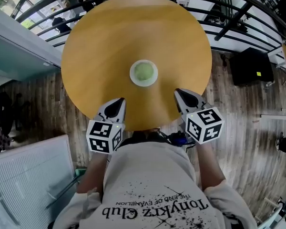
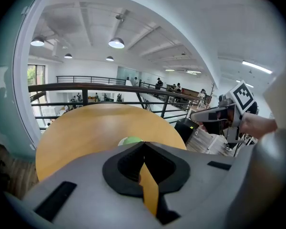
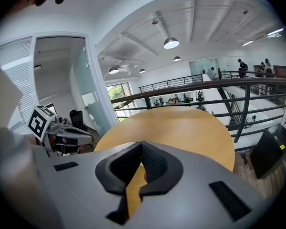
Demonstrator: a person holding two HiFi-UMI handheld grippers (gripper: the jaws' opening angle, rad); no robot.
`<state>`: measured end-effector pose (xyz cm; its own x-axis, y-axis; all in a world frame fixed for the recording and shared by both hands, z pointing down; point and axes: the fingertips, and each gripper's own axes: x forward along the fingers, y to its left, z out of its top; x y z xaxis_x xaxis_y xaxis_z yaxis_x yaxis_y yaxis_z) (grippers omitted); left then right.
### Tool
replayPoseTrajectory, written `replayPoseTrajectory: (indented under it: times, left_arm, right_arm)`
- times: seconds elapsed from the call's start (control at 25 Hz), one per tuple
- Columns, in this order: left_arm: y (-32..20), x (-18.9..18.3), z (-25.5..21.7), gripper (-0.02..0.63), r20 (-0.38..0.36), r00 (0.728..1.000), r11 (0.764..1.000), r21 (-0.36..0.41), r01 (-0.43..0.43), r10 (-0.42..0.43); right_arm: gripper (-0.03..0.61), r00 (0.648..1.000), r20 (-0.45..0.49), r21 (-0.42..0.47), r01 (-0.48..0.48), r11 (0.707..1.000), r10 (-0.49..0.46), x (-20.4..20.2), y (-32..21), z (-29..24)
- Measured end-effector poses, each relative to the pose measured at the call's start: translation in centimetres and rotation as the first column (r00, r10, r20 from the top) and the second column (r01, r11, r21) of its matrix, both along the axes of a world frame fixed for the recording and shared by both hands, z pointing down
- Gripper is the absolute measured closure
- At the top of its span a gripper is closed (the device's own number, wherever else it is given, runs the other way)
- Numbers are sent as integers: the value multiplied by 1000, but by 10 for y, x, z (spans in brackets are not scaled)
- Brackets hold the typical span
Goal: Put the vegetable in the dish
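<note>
The green vegetable sits inside the little white dish in the middle of the round counter, so the job looks done to me. The left hand-held gripper and the right hand-held gripper are both squeezed all the way closed with nothing in them, at the near edge of the counter and well apart from the dish. I think nothing more needs picking up, so the next move is just to hold both back and not bump the dish.
</note>
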<state>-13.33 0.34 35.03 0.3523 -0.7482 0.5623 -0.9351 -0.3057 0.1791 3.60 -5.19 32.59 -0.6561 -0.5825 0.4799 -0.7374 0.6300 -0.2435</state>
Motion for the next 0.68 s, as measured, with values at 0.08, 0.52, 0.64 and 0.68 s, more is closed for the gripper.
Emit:
replayPoseTrajectory:
  times: [0.08,0.52,0.64,0.68]
  left_arm:
    - [2,-1,0,591,2,1000,1000,1,3,-3]
    - [5,-2,1,591,8,1000,1000,7,13,-13]
    - [3,-2,-1,591,7,1000,1000,7,9,-9]
    - [3,-3,-2,591,7,1000,1000,6,8,-8]
  right_arm:
    - [554,1000,0,2,8,1000,-8,-2,0,0]
    - [554,1000,-8,15,29,999,-29,-3,1,-2]
    - [554,1000,-9,5,23,1000,-23,-2,0,-1]
    - [554,1000,-9,1,21,1000,-21,-2,0,-2]
